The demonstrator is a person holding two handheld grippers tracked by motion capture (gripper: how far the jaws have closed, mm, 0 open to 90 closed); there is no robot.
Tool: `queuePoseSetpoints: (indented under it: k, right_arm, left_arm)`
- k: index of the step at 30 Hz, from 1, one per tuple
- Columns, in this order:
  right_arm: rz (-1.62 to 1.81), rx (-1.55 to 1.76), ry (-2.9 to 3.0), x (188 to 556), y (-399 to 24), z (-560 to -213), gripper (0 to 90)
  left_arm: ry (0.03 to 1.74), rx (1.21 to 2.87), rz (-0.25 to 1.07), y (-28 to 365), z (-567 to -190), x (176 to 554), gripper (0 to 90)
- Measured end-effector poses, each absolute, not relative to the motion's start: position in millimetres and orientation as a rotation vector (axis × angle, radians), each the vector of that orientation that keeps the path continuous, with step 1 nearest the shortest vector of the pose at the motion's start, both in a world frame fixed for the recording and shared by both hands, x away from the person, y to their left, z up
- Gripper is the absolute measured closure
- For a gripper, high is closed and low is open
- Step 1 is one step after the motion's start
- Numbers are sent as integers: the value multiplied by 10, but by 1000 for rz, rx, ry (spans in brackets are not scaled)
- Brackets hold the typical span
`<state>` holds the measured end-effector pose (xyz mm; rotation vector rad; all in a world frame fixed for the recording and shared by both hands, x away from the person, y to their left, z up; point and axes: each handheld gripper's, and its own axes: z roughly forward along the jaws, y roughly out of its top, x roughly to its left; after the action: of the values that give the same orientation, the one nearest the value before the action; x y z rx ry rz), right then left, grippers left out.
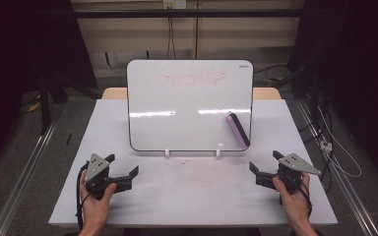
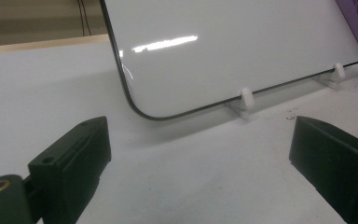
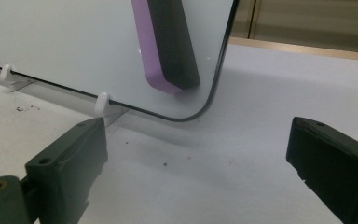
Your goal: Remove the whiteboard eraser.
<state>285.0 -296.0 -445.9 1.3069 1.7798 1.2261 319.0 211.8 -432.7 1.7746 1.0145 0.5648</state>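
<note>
The right gripper (image 1: pixel 265 163) rests near the table's (image 1: pixel 192 196) front right corner with its jaws spread wide and nothing between them, and the left gripper (image 1: pixel 123 164) sits near the front left corner, spread and empty as well. The thing closest to the work is the eraser (image 1: pixel 238 129), a purple block with a dark felt face, which clings to the lower right corner of the whiteboard (image 1: pixel 177 93); it is probably held there by a magnet. The board stands tilted back on two small white clips (image 2: pixel 245 96) toward the table's far edge, and faint red marks (image 1: pixel 197 76) smear its upper part. In the right gripper view the eraser (image 3: pixel 168 46) hangs just ahead of the jaws, slanted, its long sides exposed. It looks light and fairly stiff, with a slightly soft felt side, so a moderate squeeze across its two long sides should hold it. The board is the delicate part: glossy, slippery and only propped, so a hard push could likely tip it or slide it backward.
</note>
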Motion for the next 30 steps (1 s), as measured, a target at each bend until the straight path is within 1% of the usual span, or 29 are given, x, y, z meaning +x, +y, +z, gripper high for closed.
queuePoseSetpoints:
  k: [1, 13, 20, 22, 27, 30]
  right_arm:
    - [1227, 1296, 1785, 2855, -2950, -4449, 47]
    - [1230, 1221, 1838, 3001, -2820, -4283, 37]
    - [1218, 1165, 1864, 3159, -2733, -4130, 44]
    - [1214, 1161, 1876, 3199, -2713, -4088, 68]
    - [1194, 1158, 1903, 3295, -2657, -4024, 95]
    - [1154, 1148, 1917, 3348, -2616, -3990, 142]
  left_arm:
    - [1011, 1777, 577, 2119, -4323, 3190, 51]
    - [999, 1783, 549, 2078, -4337, 3234, 50]
    - [989, 1795, 551, 2073, -4346, 3238, 50]
    - [986, 1803, 545, 2069, -4355, 3242, 50]
    - [983, 1804, 543, 2076, -4354, 3234, 50]
    - [982, 1808, 542, 2080, -4363, 3247, 50]
